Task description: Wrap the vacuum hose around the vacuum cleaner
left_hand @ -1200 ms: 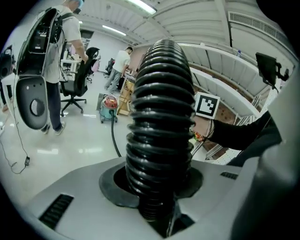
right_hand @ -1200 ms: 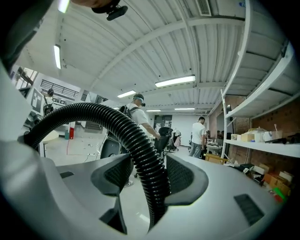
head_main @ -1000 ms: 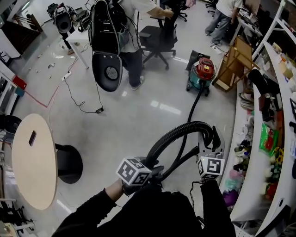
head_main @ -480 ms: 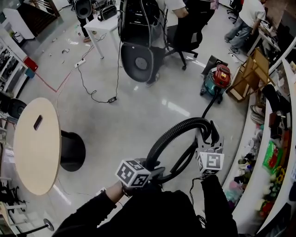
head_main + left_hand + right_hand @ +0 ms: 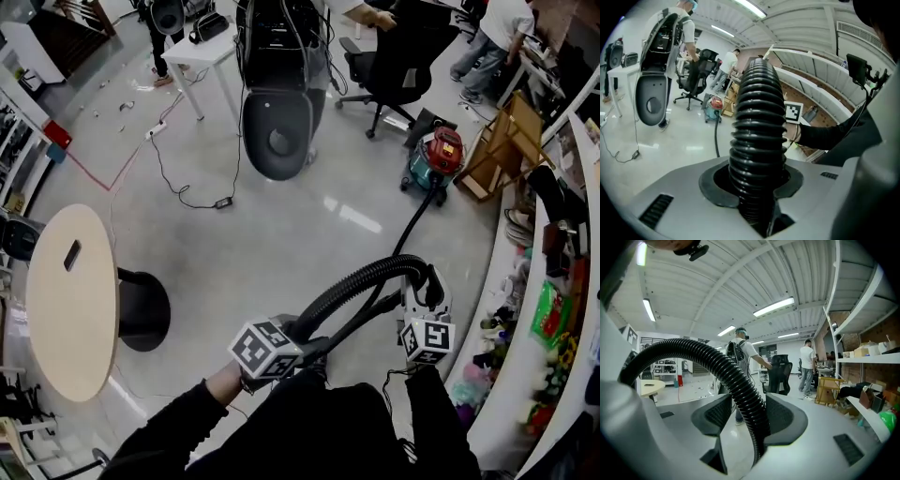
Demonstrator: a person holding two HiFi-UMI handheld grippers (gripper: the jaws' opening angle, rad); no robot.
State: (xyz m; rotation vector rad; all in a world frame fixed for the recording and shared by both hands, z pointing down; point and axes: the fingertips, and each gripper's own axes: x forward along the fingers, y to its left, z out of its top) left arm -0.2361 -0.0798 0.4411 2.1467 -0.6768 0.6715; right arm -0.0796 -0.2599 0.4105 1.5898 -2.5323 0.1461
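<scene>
The red and teal vacuum cleaner (image 5: 439,159) stands on the floor far ahead, also small in the left gripper view (image 5: 714,105). Its black ribbed hose (image 5: 356,281) runs back to me and arches between both grippers. My left gripper (image 5: 305,337) is shut on the hose (image 5: 757,117), which fills the gap between its pads (image 5: 752,180). My right gripper (image 5: 422,281) holds the other side of the arch. There the hose (image 5: 726,369) passes between the pads of the right gripper (image 5: 740,416), and both touch it.
A round wooden table (image 5: 66,300) stands at the left. A person with a black backpack rig (image 5: 277,84) and an office chair (image 5: 394,56) are ahead. A curved white shelf (image 5: 497,309) with clutter lines the right. A wooden frame (image 5: 502,150) leans beside the vacuum cleaner.
My right gripper has sunk a little and the hose arch now sits lower and flatter. The left gripper has shifted slightly. The vacuum cleaner has stayed in place.
</scene>
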